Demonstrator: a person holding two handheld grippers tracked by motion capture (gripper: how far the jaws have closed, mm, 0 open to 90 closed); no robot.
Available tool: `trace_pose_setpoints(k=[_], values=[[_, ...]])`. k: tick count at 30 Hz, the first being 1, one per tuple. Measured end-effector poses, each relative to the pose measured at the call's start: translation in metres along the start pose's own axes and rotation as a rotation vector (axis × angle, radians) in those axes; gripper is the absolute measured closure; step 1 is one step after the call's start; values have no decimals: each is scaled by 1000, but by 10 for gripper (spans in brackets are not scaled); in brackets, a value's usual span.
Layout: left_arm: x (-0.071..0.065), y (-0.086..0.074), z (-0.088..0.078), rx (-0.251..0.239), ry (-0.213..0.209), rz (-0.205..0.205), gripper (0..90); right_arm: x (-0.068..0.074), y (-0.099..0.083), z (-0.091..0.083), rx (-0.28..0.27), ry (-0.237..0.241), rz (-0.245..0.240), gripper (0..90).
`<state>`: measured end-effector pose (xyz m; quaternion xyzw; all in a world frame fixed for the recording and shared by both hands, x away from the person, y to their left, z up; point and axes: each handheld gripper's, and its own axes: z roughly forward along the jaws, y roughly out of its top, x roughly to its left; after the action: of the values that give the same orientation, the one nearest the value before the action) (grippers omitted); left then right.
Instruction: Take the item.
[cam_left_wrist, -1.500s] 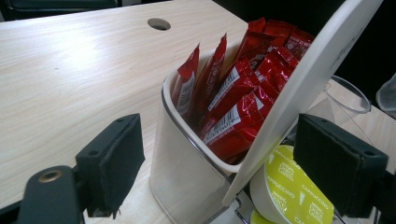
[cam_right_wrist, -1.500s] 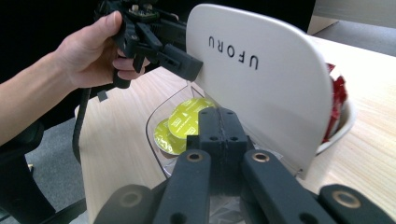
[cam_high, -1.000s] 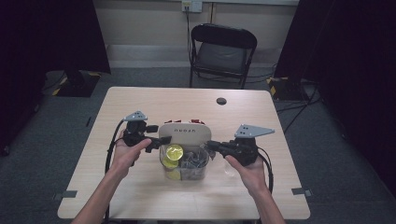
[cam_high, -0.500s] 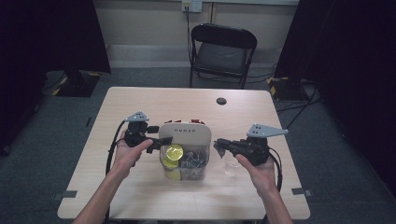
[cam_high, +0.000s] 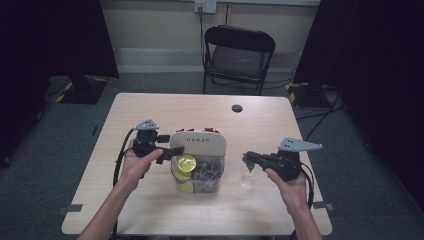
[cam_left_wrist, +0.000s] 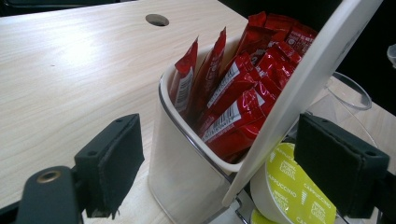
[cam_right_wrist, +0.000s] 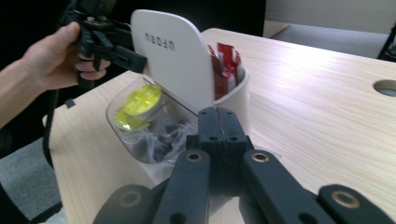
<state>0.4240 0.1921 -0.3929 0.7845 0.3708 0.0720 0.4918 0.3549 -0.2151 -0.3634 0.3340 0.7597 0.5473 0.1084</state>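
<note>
A pale wood-grain desk (cam_high: 150, 200) with a round cable hole (cam_high: 237, 108) stands on grey carpet, a black folding chair (cam_high: 239, 54) behind it against a light wall between dark curtains. At its middle sits a white organizer (cam_high: 198, 145) with red sachets (cam_left_wrist: 233, 88) in the rear bin and yellow capsules (cam_high: 186, 162) in the clear front bin; the left hand-held gripper (cam_high: 167, 150) has its jaws spread wide around the organizer's left edge. The right hand-held gripper (cam_high: 248, 159), jaws pressed together on nothing visible, now sits well right of the organizer above a clear cup (cam_high: 248, 176), having pulled away from the organizer it was touching a second ago.
</note>
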Motion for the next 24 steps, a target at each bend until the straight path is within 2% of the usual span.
trace_pose_setpoints(k=[5, 11, 24], values=[[0, 0, -1, -3, -2, 0, 156, -9, -8, -1, 11, -30, 20, 900], [1, 0, -2, -9, -2, -2, 157, -16, -16, 4, 32, -45, 33, 900], [1, 0, -3, -7, 0, -3, 157, -24, -28, 12, 62, -49, 51, 900]])
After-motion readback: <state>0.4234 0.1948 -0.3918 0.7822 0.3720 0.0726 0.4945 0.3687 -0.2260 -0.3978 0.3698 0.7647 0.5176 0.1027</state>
